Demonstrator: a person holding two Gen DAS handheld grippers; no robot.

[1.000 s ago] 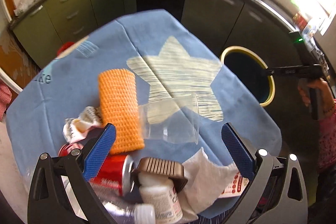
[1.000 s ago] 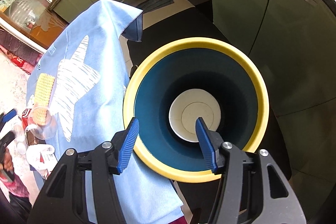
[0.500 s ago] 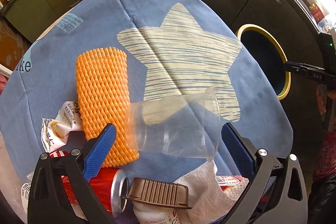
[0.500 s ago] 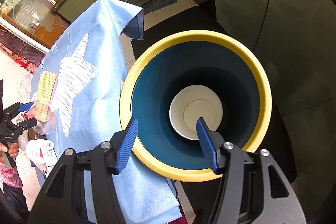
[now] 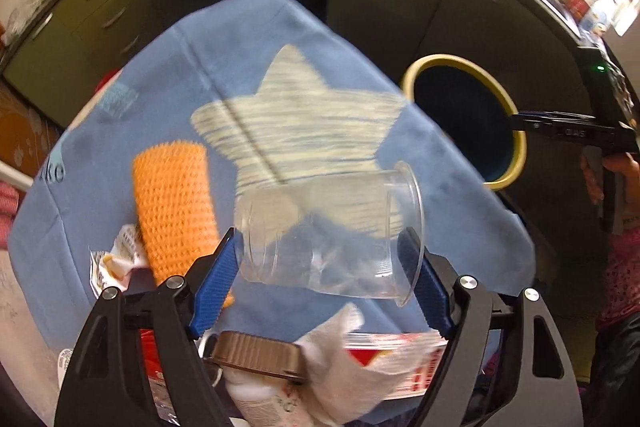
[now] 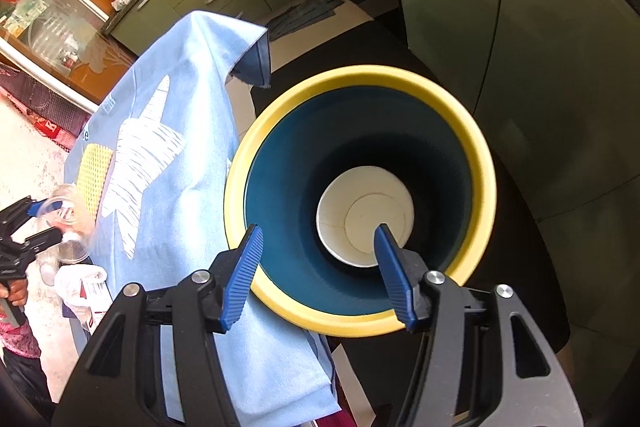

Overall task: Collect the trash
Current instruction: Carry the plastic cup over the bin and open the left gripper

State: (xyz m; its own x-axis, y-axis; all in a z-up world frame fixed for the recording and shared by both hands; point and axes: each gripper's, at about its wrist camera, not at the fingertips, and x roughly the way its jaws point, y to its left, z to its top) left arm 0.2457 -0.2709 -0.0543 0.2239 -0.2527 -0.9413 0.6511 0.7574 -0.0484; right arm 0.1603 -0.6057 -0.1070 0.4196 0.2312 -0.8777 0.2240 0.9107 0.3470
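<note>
My left gripper (image 5: 320, 279) is shut on a clear plastic cup (image 5: 332, 239), which lies sideways between the blue fingers, lifted above the blue star cloth (image 5: 280, 67). Other trash lies below it: an orange knitted sleeve (image 5: 172, 203), a white tissue (image 5: 340, 367), a red can (image 5: 150, 343), a brown-capped bottle (image 5: 256, 355) and a crumpled wrapper (image 5: 112, 263). The yellow-rimmed blue bin (image 5: 464, 123) stands off the table's right edge. My right gripper (image 6: 318, 267) is open and empty above the bin (image 6: 360, 199), which holds a white paper cup (image 6: 364, 215).
Green kitchen cabinets (image 6: 520, 67) surround the table and bin. The cloth's corner (image 6: 252, 59) hangs over the table edge beside the bin. The left gripper with the cup (image 6: 60, 211) shows at the far left of the right wrist view.
My left gripper closed on the clear cup and lifted it off the cloth. The right gripper stayed open over the bin, shifting slightly.
</note>
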